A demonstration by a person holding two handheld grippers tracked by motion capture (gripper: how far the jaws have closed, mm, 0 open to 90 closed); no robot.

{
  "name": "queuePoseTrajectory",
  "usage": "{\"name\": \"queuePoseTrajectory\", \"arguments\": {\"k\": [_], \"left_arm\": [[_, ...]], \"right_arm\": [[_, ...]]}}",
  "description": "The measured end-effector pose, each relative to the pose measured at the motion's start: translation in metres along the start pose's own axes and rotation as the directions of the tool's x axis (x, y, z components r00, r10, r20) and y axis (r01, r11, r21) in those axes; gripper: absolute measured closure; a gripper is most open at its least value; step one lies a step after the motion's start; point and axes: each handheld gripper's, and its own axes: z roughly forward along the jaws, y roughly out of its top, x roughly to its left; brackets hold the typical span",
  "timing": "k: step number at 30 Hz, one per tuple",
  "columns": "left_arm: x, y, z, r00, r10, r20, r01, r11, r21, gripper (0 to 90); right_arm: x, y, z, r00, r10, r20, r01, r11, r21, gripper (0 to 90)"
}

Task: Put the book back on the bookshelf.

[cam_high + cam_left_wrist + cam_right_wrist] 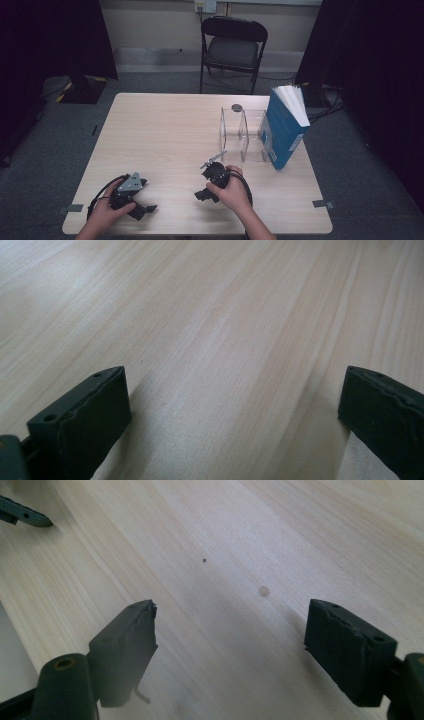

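My left gripper [141, 209] lies low over the table's near left corner, held by a hand. In the left gripper view its two black jaws stand wide apart over bare wood, so the left gripper [230, 415] is open with nothing between the jaws. My right gripper [202, 194] sits near the table's front centre and points toward the near left. The right gripper [230, 640] is open too, close above the wood and empty. A blue book [284, 127] stands upright at the right end of a clear acrylic rack [242, 131].
The pale wooden table [165, 130] has a small dark disc [236, 107] at its far edge behind the rack. A black folding chair [232, 47] stands beyond the table. A dark pointed tip [25, 514] shows at the right gripper view's top left.
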Motion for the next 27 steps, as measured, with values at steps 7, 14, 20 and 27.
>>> {"name": "queuePoseTrajectory", "arguments": {"k": [7, 14, 20, 27], "left_arm": [[0.0, 0.0, 0.0, 1.0, 0.002, 0.0, -0.002, 1.0, 0.001, 0.0], [0.0, 0.0, 0.0, 1.0, 0.0, 0.0, 0.0, 1.0, 0.0, 0.0], [0.0, 0.0, 0.0, 1.0, 0.002, -0.001, -0.002, 1.0, 0.0, 0.0], [0.0, 0.0, 0.0, 1.0, 0.003, 0.0, -0.003, 1.0, -0.002, 0.0]], "right_arm": [[0.002, -0.003, 0.008, 0.9997, -0.023, 0.005, 0.023, 1.0, 0.002, 20.4], [0.006, -0.007, 0.016, 0.9988, -0.05, 0.002, 0.05, 0.999, -0.007, 18.5], [0.007, -0.008, 0.017, 0.9977, -0.068, 0.006, 0.068, 0.997, -0.026, 16.8], [0.009, -0.014, 0.019, 0.9959, -0.086, 0.027, 0.088, 0.993, -0.077, 16.2]]}}
